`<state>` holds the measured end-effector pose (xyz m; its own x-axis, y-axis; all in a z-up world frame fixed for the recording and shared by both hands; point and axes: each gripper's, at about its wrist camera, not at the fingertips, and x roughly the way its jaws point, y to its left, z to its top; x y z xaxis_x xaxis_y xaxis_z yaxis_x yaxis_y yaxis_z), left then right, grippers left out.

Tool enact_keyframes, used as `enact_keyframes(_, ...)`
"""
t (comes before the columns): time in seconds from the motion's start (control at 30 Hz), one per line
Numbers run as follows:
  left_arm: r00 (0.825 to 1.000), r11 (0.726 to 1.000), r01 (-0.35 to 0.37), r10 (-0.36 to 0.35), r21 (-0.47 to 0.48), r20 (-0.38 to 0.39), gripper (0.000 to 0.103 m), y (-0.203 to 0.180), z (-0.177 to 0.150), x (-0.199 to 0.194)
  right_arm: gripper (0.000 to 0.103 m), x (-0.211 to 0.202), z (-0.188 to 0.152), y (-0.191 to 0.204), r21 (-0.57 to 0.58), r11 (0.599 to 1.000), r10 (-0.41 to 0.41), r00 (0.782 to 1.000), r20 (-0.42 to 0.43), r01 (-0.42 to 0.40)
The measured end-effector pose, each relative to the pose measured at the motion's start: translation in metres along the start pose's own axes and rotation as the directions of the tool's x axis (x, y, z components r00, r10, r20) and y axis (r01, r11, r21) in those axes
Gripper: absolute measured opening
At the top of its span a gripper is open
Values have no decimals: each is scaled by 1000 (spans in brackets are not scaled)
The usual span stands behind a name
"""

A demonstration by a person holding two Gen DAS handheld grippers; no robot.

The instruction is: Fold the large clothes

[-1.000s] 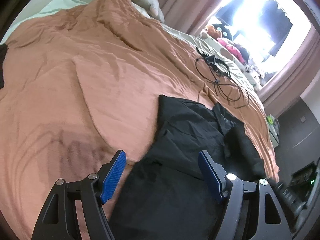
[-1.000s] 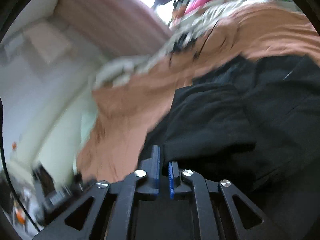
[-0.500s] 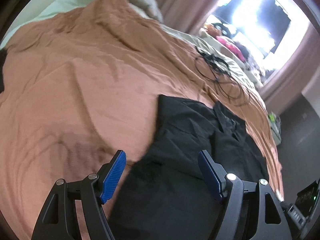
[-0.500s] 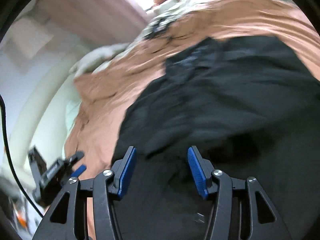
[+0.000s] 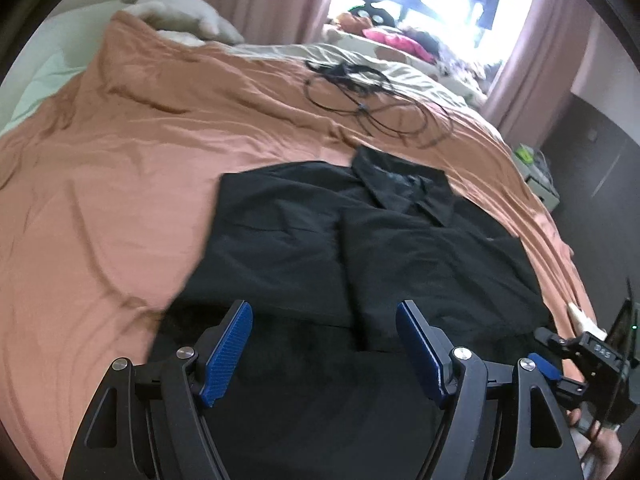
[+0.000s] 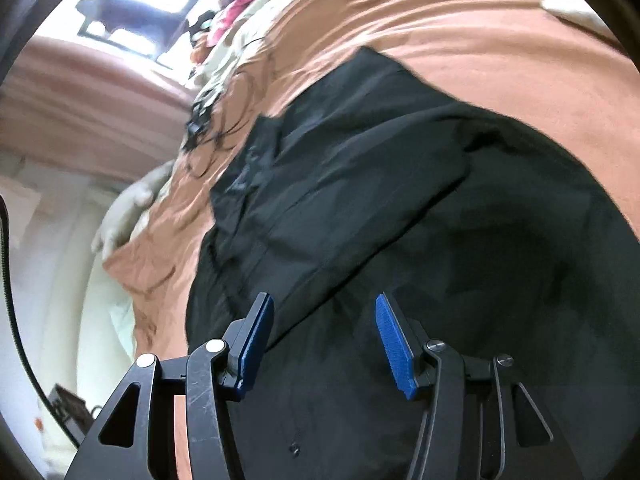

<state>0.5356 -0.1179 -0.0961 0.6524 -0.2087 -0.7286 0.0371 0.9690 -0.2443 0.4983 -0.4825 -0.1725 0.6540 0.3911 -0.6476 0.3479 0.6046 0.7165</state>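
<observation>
A black collared shirt (image 5: 360,256) lies flat on the orange bedspread (image 5: 120,184), collar at the far end and both sides folded in toward the middle. It also shows in the right wrist view (image 6: 400,208). My left gripper (image 5: 324,344) is open and empty, just above the shirt's near hem. My right gripper (image 6: 324,340) is open and empty, over the shirt's lower part. The right gripper also shows at the right edge of the left wrist view (image 5: 576,364).
A tangle of black cable (image 5: 360,96) lies on the bedspread beyond the collar. A pale pillow (image 5: 180,20) sits at the head of the bed. Clothes and toys (image 5: 400,36) are piled under the bright window. The bed edge runs along the right (image 5: 560,248).
My right gripper was shut on the shirt's side a second ago, then opened and let it go. The right half now lies folded over the middle. The left gripper stayed open.
</observation>
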Motion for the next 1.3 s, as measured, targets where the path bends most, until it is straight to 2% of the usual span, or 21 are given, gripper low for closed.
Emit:
enact_keyframes(0.13, 1000, 997, -19, 20, 75, -11, 76, -34, 9, 10, 54, -8, 10, -19, 75, 997, 26, 1000, 16, -27)
enact_keyframes(0.23, 999, 995, -29, 31, 96, -18, 76, -51, 15, 20, 54, -16, 17, -31, 111, 994, 15, 999, 36, -19)
enact_keyframes(0.5, 994, 987, -27, 43, 158, -98, 76, -103, 18, 70, 54, -18, 32, -57, 206, 978, 32, 998, 50, -42)
enact_keyframes(0.63, 985, 971, -57, 92, 230, -144, 76, -127, 12, 100, 54, -12, 37, -59, 214, 975, 44, 998, 50, -54)
enact_keyframes(0.7, 975, 952, -116, 164, 285, -153, 76, -134, 8, 115, 54, -9, 40, -61, 219, 974, 53, 997, 51, -63)
enact_keyframes(0.8, 956, 927, -219, 266, 304, -122, 74, -126, 6, 120, 51, -7, 43, -63, 220, 972, 67, 996, 58, -78)
enact_keyframes(0.97, 959, 938, -213, 255, 274, -126, 64, -97, 13, 106, 48, -7, 45, -67, 228, 970, 74, 995, 61, -86)
enact_keyframes(1.1, 959, 934, -242, 271, 261, -79, 64, -68, 24, 78, 48, -8, 45, -67, 233, 969, 71, 995, 63, -84)
enact_keyframes(1.2, 955, 937, -271, 290, 220, -58, 64, -38, 39, 49, 48, -9, 44, -66, 233, 969, 62, 996, 68, -77)
enact_keyframes(1.3, 959, 948, -272, 281, 165, -29, 64, -8, 51, 22, 48, -10, 43, -66, 228, 971, 55, 996, 67, -69)
